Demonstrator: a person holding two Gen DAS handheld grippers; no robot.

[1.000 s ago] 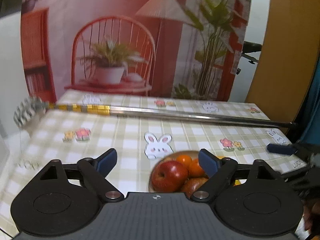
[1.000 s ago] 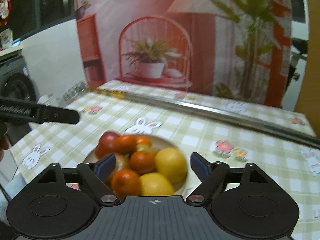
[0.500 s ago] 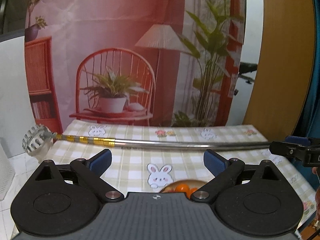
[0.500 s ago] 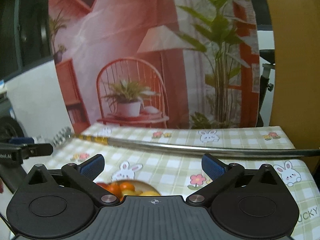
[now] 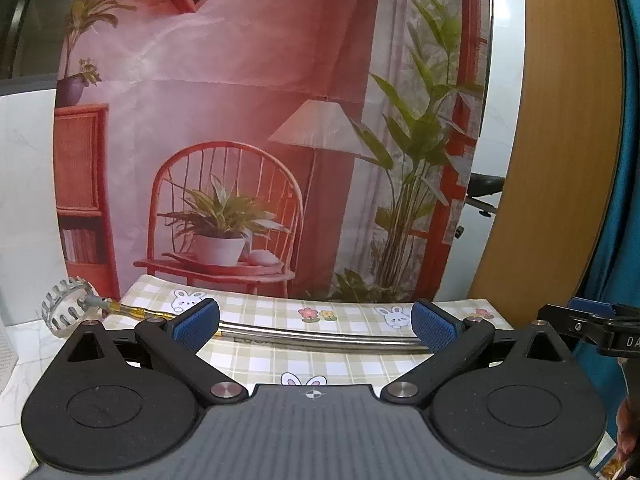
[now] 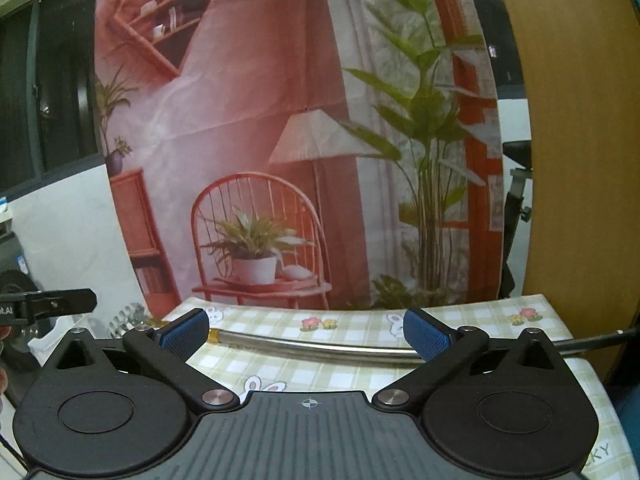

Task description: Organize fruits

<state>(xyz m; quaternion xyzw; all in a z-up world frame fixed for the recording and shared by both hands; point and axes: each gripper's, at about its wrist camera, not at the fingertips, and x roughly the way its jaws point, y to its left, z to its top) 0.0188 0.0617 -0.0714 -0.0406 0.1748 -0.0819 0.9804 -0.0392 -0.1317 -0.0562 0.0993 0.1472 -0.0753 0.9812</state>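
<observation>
No fruit or bowl shows in either view now; both cameras look over the checked tablecloth toward the backdrop. My left gripper hangs above the table with its jaws opening, and nothing is between the blue pads. My right gripper stands open, equally empty, above the same cloth. One black finger of the right gripper pokes in at the right edge of the left wrist view. A finger of the left gripper shows at the left edge of the right wrist view.
A long metal rod lies across the far part of the table, with a clear toothed wheel at its left end. Behind the table hangs a printed backdrop of a chair and plants. A wooden panel rises at the right.
Both grippers have risen and tipped up, so the bowl of apples and oranges has dropped out of view below them. Both pairs of jaws have spread wider.
</observation>
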